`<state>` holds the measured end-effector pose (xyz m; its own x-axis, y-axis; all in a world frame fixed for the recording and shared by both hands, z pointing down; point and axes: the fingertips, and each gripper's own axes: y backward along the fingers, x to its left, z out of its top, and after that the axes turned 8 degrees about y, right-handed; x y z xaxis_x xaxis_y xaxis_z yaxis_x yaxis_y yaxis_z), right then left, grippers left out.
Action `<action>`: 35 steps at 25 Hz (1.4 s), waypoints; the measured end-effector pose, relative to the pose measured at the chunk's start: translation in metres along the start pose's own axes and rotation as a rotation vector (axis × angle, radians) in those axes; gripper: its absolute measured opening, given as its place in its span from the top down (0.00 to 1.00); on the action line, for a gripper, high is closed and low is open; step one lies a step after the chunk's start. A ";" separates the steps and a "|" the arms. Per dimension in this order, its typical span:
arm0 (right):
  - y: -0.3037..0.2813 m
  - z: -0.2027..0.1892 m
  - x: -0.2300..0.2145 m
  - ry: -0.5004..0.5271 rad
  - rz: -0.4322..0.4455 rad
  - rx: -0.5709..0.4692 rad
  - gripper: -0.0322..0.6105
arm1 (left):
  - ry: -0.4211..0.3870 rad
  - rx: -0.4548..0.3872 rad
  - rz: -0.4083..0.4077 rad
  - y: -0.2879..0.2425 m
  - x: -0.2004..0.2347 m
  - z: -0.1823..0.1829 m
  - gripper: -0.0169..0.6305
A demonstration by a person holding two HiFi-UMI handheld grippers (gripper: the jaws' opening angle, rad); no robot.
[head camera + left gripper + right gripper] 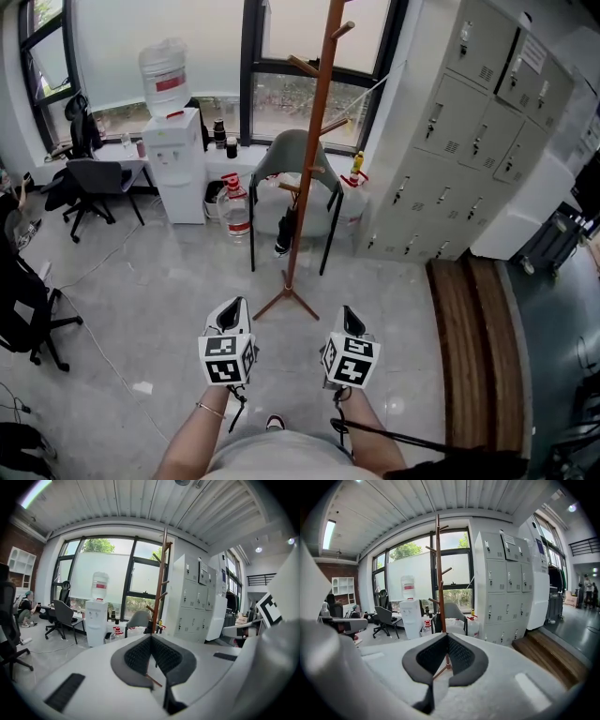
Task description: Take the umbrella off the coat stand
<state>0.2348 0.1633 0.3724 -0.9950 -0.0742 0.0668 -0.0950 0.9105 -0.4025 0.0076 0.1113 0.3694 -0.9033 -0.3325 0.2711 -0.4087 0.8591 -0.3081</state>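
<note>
**Head view.** A tall brown wooden coat stand [313,150] on a tripod foot rises from the grey tiled floor. A black folded umbrella [283,230] hangs low against its pole, on the stand's left side, light tip downward. A grey shell chair [302,155] sits just behind the stand and a bank of grey metal lockers [459,141] is to its right. The left gripper [232,314] and right gripper [351,319] are held side by side, well short of the stand's foot, both aimed at it. Neither touches the stand or the umbrella.

**Left gripper view.** The dark ribbed pads meet at the tips, with nothing between them. The stand is straight ahead, still far off.

**Right gripper view.** The jaws are likewise drawn together and empty. The pole is in line with them, with a dark shape, probably the umbrella, low beside it.

**Assessment.** The step in hand is the approach, and no grasp has been made. The next move calls for closing on the stand, parting one gripper's jaws, then seating them on the umbrella near its hanging point. Only then can it be lifted clear of the peg.
</note>
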 end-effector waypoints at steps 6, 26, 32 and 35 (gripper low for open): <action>-0.023 -0.007 0.001 -0.007 0.024 0.024 0.94 | -0.006 0.017 0.014 -0.018 0.002 -0.003 0.97; -0.117 0.042 0.011 0.007 -0.061 0.015 0.94 | -0.014 0.022 -0.090 -0.140 0.042 0.049 0.97; -0.153 0.064 0.016 0.020 -0.109 0.025 0.94 | -0.031 0.050 -0.139 -0.188 0.053 0.070 0.97; -0.172 0.076 0.019 0.010 -0.126 0.031 0.94 | -0.044 0.060 -0.162 -0.210 0.059 0.083 0.97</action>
<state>0.2296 -0.0256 0.3731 -0.9747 -0.1831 0.1282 -0.2206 0.8812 -0.4182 0.0291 -0.1210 0.3744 -0.8295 -0.4823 0.2817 -0.5549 0.7687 -0.3181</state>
